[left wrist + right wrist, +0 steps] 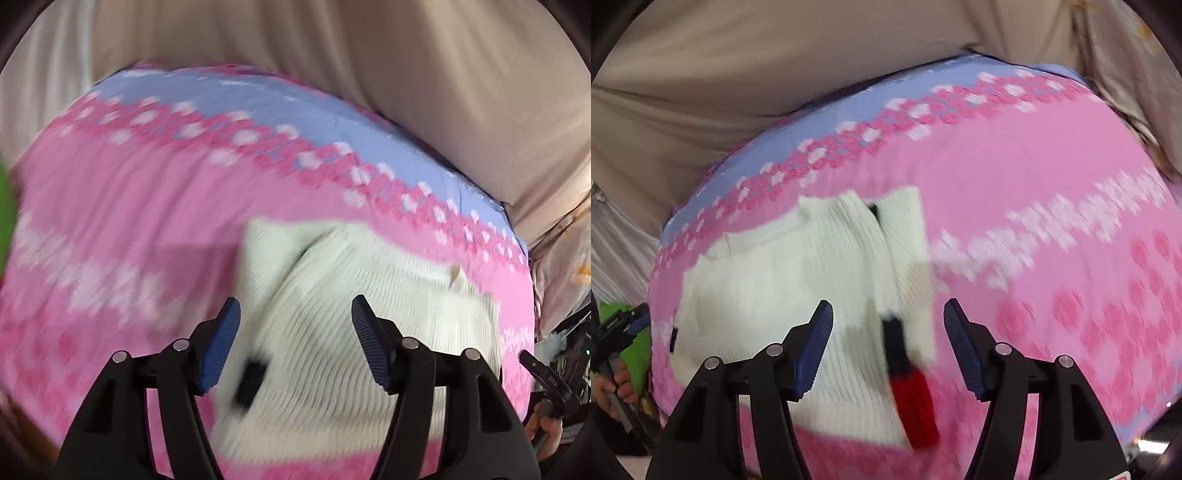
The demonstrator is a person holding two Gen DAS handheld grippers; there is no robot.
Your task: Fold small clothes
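Lying well inside blanket edges: sweater

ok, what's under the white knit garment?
The white knit garment lies on a pink flowered bedcover that shows all round it. Its black and red trim lies on top. Whatever is beneath the cover is hidden.

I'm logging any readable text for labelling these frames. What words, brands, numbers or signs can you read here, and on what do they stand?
None can be read.
White knitted garment: no lettering shows; a small pale tag is too blurred to read.
Pink patterned cover: pattern only, no words.
Right gripper: a red mark at the picture's bottom edge is cut off, unreadable.
Left gripper: no markings show.
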